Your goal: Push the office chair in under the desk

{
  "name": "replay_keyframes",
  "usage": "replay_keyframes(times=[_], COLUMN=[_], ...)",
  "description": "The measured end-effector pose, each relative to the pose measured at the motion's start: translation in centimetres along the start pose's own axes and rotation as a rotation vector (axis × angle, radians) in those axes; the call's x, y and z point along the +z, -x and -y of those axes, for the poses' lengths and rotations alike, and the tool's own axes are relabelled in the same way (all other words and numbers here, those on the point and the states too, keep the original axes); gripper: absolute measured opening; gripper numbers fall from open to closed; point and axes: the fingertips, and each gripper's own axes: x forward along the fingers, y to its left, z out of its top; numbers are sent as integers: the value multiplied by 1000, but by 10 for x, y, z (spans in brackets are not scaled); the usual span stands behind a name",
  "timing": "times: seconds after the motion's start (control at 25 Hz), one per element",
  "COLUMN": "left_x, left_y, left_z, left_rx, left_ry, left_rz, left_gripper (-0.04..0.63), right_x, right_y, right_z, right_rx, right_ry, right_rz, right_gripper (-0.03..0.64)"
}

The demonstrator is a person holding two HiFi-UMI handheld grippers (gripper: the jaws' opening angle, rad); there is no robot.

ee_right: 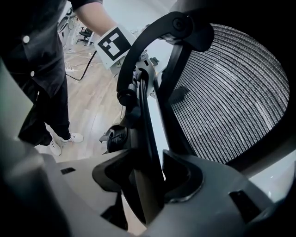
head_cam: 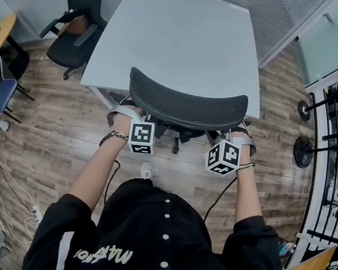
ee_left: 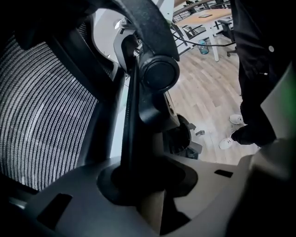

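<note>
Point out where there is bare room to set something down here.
The desk top is bare throughout. Open floor lies between it and the blue chair. Crowded: the desk's near edge, with the office chair, left hand-held gripper and right hand-held gripper.

Wood floor under desk, office chair

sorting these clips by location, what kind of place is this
Most likely an office. A pale desk has a mesh-backed office chair drawn up to its near edge, and a second black office chair stands by the desk's left side.
</note>
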Motion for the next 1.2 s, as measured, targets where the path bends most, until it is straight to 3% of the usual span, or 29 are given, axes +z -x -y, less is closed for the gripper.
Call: replay_keyframes(times=[1.2], left_x=[-1], left_y=[-28], left_z=[-28], left_rx=[23], left_ry=[-14], left_rz=[-4], left_gripper=[120], right_x=[-14], right_y=[-24], right_z=[31], right_rx=[5], right_ry=[10], right_rz=[-6], right_gripper=[216])
